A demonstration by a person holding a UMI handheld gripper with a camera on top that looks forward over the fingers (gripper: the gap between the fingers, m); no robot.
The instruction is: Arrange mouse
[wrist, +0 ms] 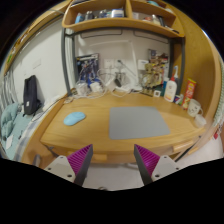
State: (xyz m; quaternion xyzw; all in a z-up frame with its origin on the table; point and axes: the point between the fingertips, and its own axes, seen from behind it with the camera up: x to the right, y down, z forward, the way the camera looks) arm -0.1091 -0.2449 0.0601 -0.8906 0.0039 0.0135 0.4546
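Approach step: jaws open, empty, held off the desk; mouse lies beyond them, beside mat. Next: reach fwd-left, straddle mouse

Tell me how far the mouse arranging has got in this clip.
Nothing looks done yet. The small light-blue mouse lies on the bare wooden desk, apart from and beside the grey rectangular mouse pad. In hand: nothing; the gripper is open and empty, its pink-padded fingers short of the desk's near edge. Left: reach the mouse, grip it and, probably, set it on the pad.
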